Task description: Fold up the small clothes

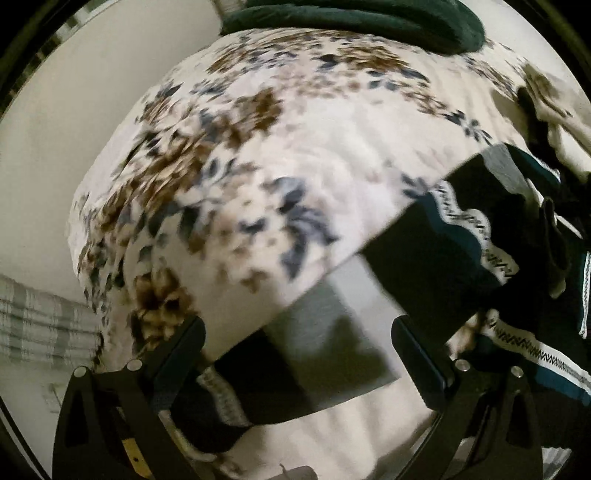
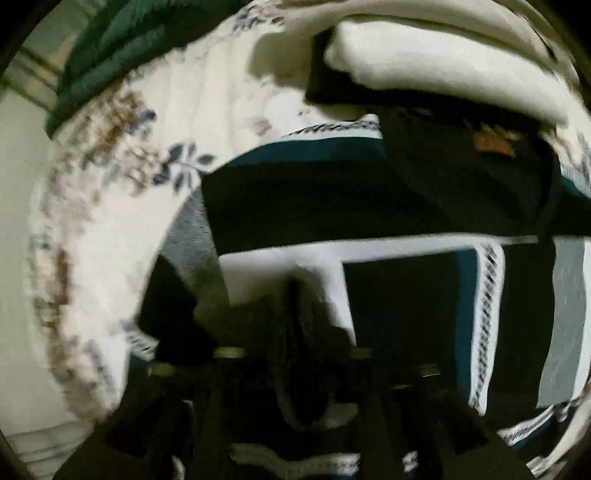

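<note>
Right now the left gripper (image 1: 299, 354) is hanging open over the dark patterned garment (image 1: 436, 258) lying at lower right on the floral bedspread (image 1: 258, 147); the right gripper's jaws are too blurred to judge. Squaring edges before pinching would probably help.

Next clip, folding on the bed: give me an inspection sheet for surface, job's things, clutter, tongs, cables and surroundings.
Surface: floral bedspread, white with brown and blue flowers.
Job's things: dark patterned garment with grey, teal and white zigzag bands, spread on the bedspread.
Clutter: green blanket at the far edge; cream folded cloth beyond the garment.
Tongs: left tongs open above the garment, nothing pinched; right tongs too dark and blurred to judge.
Cables: nothing seen.
Surroundings: pale wall beside the bed.
</note>
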